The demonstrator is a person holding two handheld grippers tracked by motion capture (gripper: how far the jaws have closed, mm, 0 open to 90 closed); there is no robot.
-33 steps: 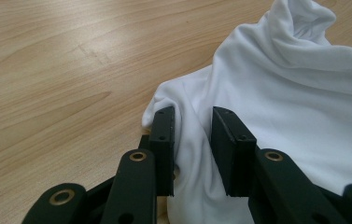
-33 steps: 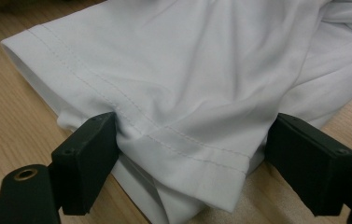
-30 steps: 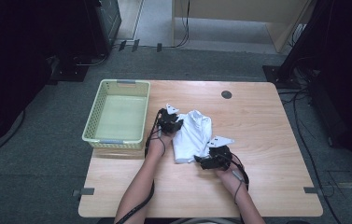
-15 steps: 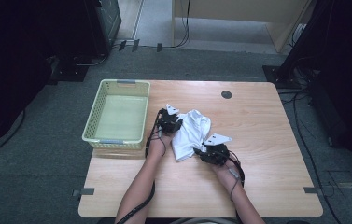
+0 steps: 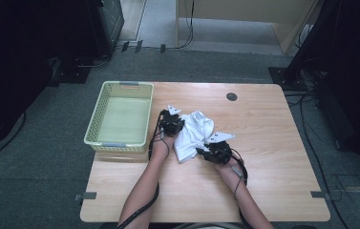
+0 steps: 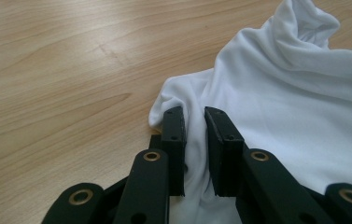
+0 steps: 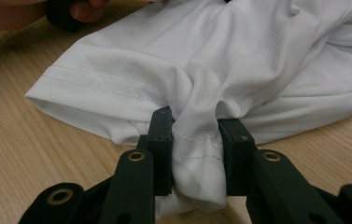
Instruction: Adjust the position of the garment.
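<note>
My left gripper (image 6: 194, 154) has just been closing and now pinches a fold at the edge of the white shirt (image 5: 193, 135). My right gripper (image 7: 195, 156) has likewise just been closing — a bunched hem sits clamped between its jaws. The shirt lies crumpled on the surface (image 5: 273, 157), centre-left, with the yellow basket (image 5: 120, 143) at its nine o'clock, empty. I judge both grasps made; lifting and whatever follows remain. Both forearms reach in from six o'clock — left hand (image 5: 170, 125) at the shirt's ten o'clock, right hand (image 5: 217, 151) at its four.
</note>
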